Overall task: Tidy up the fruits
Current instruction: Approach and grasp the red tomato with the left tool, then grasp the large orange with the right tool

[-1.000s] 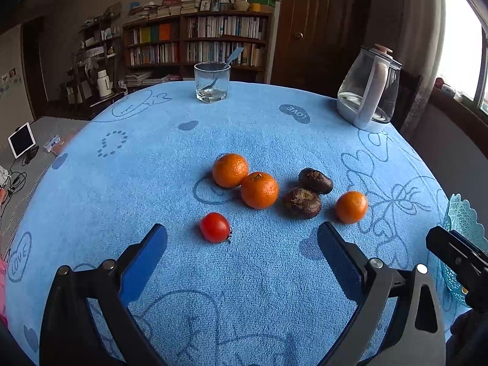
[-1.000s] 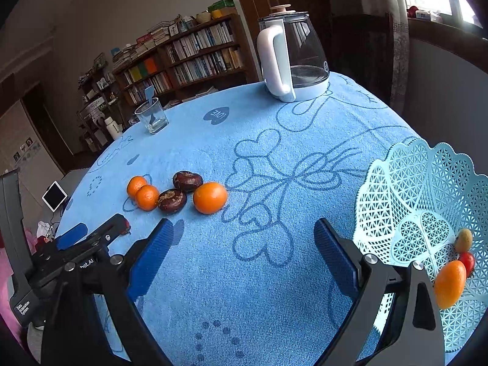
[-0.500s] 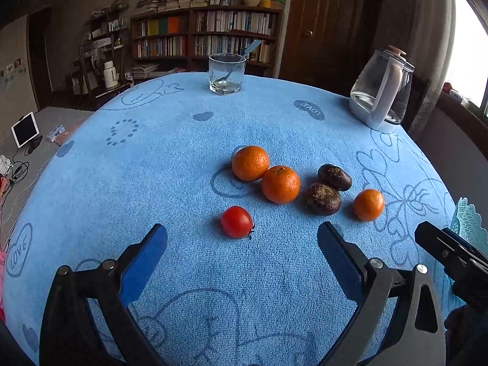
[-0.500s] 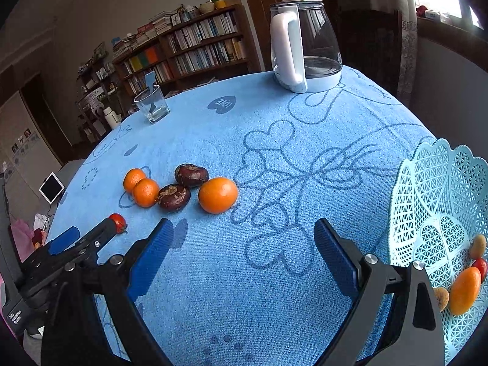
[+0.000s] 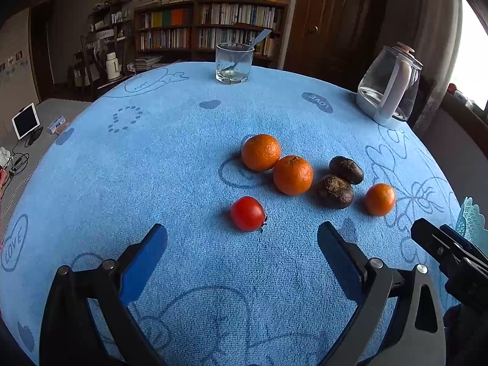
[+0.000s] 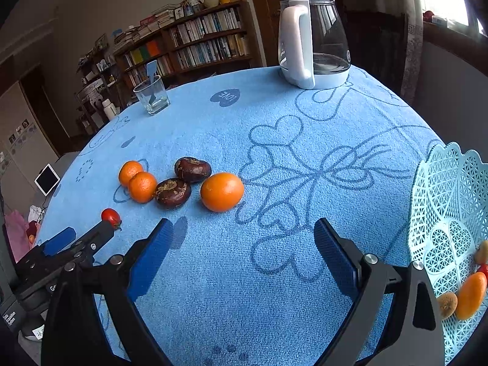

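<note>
On the blue tablecloth lie a red tomato (image 5: pixel 247 213), two touching oranges (image 5: pixel 292 175), two dark brown fruits (image 5: pixel 335 191) and a smaller orange (image 5: pixel 379 199). My left gripper (image 5: pixel 242 244) is open just short of the tomato, which sits in line with the gap. My right gripper (image 6: pixel 241 238) is open and empty, a little short of the single orange (image 6: pixel 222 191). The light blue lattice basket (image 6: pixel 448 201) at the right holds several small fruits, among them an orange one (image 6: pixel 471 296).
A glass kettle (image 6: pixel 314 36) stands at the table's far right and a glass with a spoon (image 5: pixel 234 62) at the far edge. The left gripper (image 6: pixel 73 244) shows in the right wrist view beside the tomato (image 6: pixel 110 216). Bookshelves and a door lie beyond.
Both grippers have moved forward over the cloth, so the fruits now look larger and closer. The left has closed in on the tomato, the right on the single orange. Both stayed open.
</note>
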{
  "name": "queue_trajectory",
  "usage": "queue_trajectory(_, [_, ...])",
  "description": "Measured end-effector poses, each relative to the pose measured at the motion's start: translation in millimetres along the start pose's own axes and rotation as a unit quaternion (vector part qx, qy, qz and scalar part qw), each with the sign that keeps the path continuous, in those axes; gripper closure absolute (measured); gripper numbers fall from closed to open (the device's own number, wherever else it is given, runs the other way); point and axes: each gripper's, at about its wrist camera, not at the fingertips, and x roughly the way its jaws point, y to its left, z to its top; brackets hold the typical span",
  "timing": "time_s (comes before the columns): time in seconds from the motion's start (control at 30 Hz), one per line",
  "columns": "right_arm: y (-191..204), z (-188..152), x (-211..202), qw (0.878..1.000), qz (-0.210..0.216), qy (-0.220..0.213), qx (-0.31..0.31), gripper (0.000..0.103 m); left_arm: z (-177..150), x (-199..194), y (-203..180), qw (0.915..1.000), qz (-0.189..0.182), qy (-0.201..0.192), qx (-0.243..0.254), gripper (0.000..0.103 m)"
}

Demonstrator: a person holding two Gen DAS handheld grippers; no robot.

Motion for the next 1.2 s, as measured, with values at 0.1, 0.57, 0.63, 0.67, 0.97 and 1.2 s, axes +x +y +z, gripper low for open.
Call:
queue_trajectory(0.1, [0.0,-0.5,2.6,1.000,-0.001,0.001,0.001,0.008,-0.5,1.3,1.7,1.0000,-0.002,0.003,-0.002,0.005])
queue_trajectory(0.57, [1.9,-3.8,13.3,1.000,-0.001,0.015,-0.003,0.009,-3.5,14.5,25.3,0.9967,-0.041,0.040,-0.057,0.009])
queue_trajectory(0.63, [3.1,-4.7,14.0,1.000,-0.001,0.016,-0.004,0.009,-3.1,14.9,22.3,0.9972,-0.041,0.038,-0.049,0.016])
queue_trajectory(0.67, [3.4,-4.6,14.6,1.000,0.000,0.017,-0.004,0.008,-2.4,15.5,20.7,0.9975,-0.040,0.039,-0.044,0.020])
queue_trajectory(0.97, [9.6,-4.8,15.3,1.000,0.005,0.018,-0.014,0.008,7.4,24.5,11.2,0.9983,-0.032,0.046,-0.018,0.055])
queue_trajectory(1.2, [7.9,-4.1,18.0,1.000,0.006,0.023,-0.010,0.008,10.0,32.2,11.2,0.9985,-0.036,0.038,-0.016,0.071])
